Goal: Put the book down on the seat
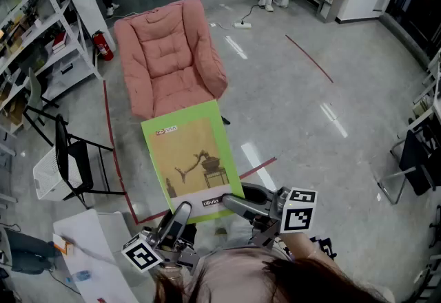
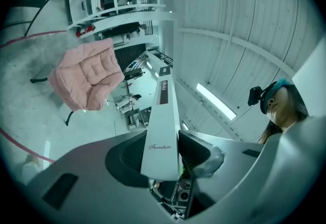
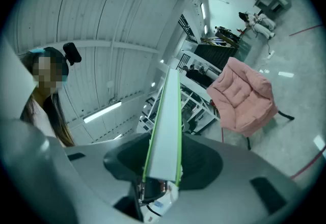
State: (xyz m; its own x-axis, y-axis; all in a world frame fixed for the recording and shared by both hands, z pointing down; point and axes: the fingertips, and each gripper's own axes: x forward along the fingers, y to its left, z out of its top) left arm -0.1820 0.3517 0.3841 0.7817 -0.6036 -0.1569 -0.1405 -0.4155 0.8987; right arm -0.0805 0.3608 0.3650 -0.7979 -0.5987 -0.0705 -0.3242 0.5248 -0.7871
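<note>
Just one book (image 1: 189, 157); one pink armchair (image 1: 172, 54)

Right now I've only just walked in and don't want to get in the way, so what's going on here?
A person is carrying a green book face up with both tools. The left tool grips its near edge on the left and the right tool grips it on the right, and both are shut on it. The book is in the air just in front of the pink armchair and has not yet been put down on the seat.
</note>
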